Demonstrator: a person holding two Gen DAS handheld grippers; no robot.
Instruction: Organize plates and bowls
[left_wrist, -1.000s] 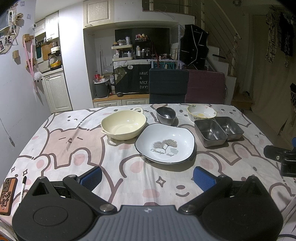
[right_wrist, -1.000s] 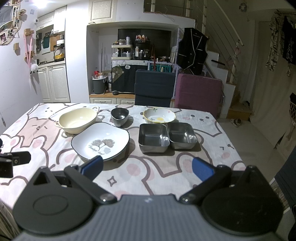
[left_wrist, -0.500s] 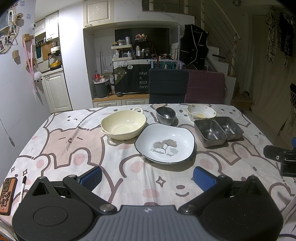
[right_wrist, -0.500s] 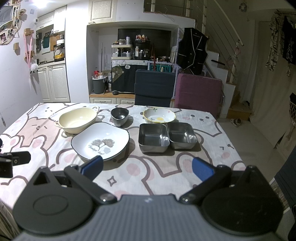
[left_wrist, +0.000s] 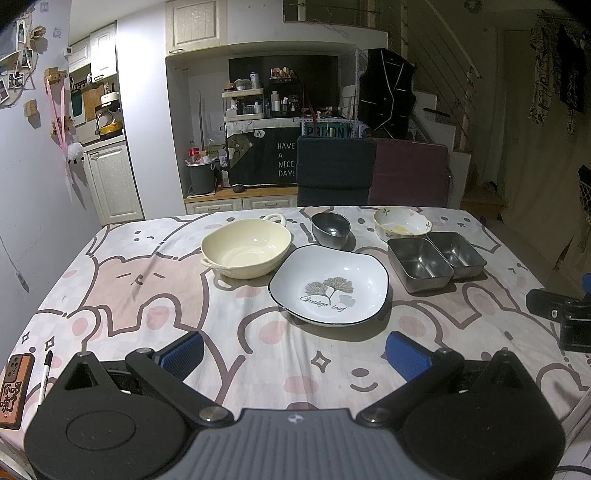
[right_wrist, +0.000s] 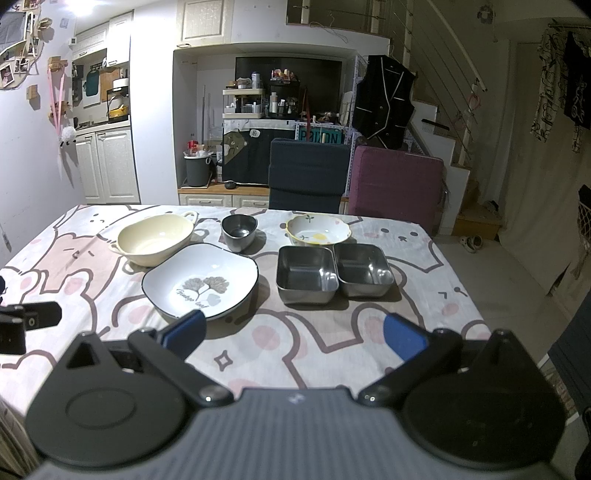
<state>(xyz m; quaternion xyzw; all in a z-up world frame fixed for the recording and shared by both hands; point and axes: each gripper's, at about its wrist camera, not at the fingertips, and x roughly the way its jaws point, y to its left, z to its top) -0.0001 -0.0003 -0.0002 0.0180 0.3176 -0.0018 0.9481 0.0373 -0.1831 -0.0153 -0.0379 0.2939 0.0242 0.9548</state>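
Observation:
On the cartoon tablecloth stand a cream two-handled bowl (left_wrist: 245, 247) (right_wrist: 155, 239), a small dark bowl (left_wrist: 330, 229) (right_wrist: 239, 230), a white square plate with a ginkgo leaf print (left_wrist: 328, 284) (right_wrist: 201, 282), a flowered bowl (left_wrist: 402, 223) (right_wrist: 318, 230) and two steel square trays (left_wrist: 419, 263) (right_wrist: 307, 274) side by side (right_wrist: 364, 268). My left gripper (left_wrist: 295, 352) hovers open near the table's front edge, short of the plate. My right gripper (right_wrist: 293, 332) is open too, in front of the plate and trays, holding nothing.
A phone in an orange case (left_wrist: 14, 387) and a pen (left_wrist: 45, 374) lie at the front left corner. Two chairs, dark blue (left_wrist: 334, 175) and purple (left_wrist: 410, 173), stand behind the table. Kitchen cabinets and a bin are at the back; stairs rise on the right.

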